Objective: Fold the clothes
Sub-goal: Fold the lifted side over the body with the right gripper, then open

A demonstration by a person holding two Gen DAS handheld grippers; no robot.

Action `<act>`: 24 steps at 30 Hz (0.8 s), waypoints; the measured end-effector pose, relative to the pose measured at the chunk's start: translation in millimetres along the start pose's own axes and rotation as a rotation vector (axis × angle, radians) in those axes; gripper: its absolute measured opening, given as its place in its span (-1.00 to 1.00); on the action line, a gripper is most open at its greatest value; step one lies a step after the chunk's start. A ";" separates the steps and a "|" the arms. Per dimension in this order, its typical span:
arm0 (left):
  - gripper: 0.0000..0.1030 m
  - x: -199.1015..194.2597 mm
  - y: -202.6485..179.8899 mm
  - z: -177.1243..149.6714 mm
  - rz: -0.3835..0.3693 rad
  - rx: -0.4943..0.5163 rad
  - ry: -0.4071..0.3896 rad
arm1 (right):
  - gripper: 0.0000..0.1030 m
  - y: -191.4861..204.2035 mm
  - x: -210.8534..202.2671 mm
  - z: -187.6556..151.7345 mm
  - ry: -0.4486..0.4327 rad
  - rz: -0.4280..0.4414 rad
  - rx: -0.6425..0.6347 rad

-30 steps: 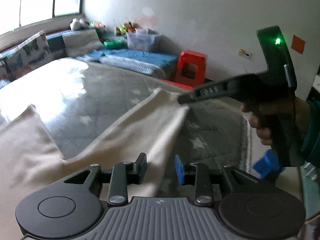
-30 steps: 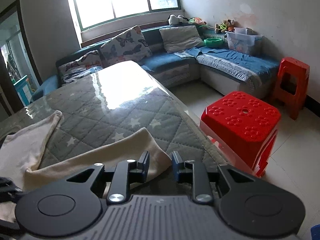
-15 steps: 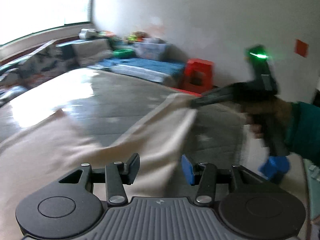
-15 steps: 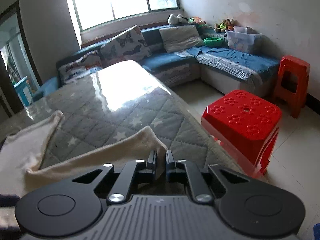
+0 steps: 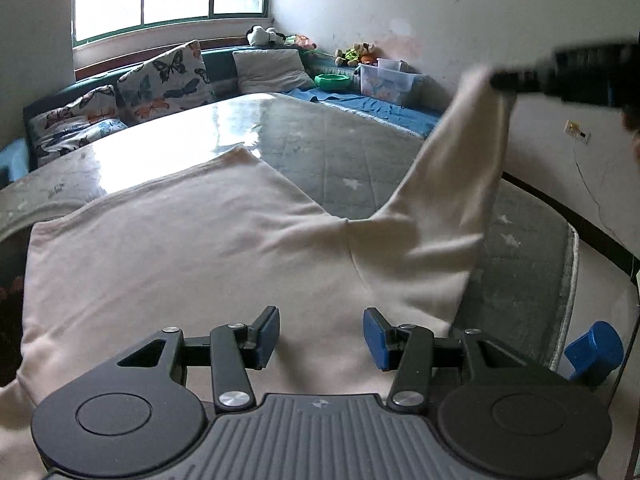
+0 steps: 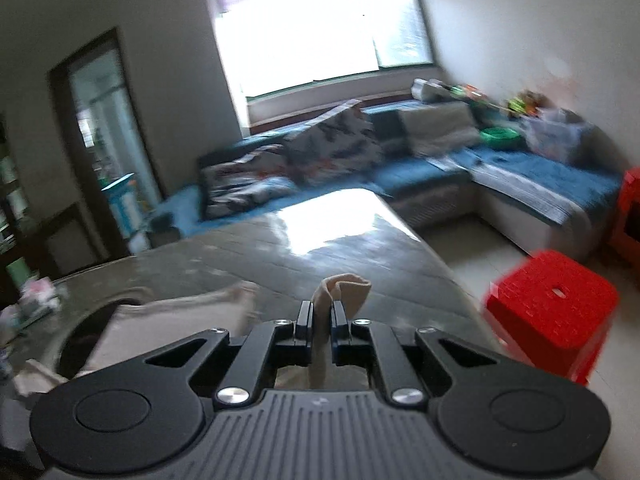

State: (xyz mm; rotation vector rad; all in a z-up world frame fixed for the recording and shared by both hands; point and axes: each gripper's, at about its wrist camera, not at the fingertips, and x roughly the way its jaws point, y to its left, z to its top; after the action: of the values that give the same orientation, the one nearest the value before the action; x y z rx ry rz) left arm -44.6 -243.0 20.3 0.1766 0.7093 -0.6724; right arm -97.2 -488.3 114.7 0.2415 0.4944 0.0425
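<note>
A cream sweatshirt point(image 5: 192, 248) lies spread on the grey quilted table point(image 5: 328, 148). My left gripper point(image 5: 320, 334) is open and empty, just above the garment's near part. My right gripper point(image 6: 320, 318) is shut on the sleeve cuff point(image 6: 342, 286), which sticks up between its fingers. In the left wrist view the right gripper point(image 5: 500, 80) holds the sleeve point(image 5: 452, 184) lifted high above the table's right side. The rest of the garment point(image 6: 168, 320) shows low on the left in the right wrist view.
A red plastic stool point(image 6: 552, 312) stands right of the table. A blue corner sofa point(image 6: 440, 176) with butterfly cushions point(image 5: 164, 80) runs behind it under the window. A clear storage box point(image 5: 388, 80) and toys sit on the sofa. A doorway point(image 6: 104, 148) is on the left.
My right gripper closed on the sleeve cuff and lifted it up off the table. My left gripper swung left over the garment's body and stayed open.
</note>
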 end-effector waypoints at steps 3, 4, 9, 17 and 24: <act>-0.03 -13.2 6.3 -3.5 0.005 -0.016 -0.021 | -0.86 33.7 1.2 9.0 0.015 0.078 -0.050; -0.02 -17.8 9.7 -4.7 0.010 -0.024 -0.030 | -0.86 46.0 2.8 11.1 0.023 0.103 -0.073; 0.04 -45.5 37.1 -18.3 0.075 -0.082 -0.053 | -0.86 106.4 15.5 15.7 0.070 0.214 -0.184; 0.04 -70.3 61.5 -41.6 0.130 -0.166 -0.065 | -0.86 190.4 59.4 -8.3 0.202 0.351 -0.304; 0.04 -87.9 78.4 -58.4 0.168 -0.229 -0.073 | -0.73 226.6 83.0 -48.7 0.308 0.405 -0.338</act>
State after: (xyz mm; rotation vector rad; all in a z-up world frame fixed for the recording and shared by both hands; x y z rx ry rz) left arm -76.6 -115.8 28.2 0.0005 0.6871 -0.4309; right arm -43.2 -249.5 88.9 -0.0022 0.7277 0.5610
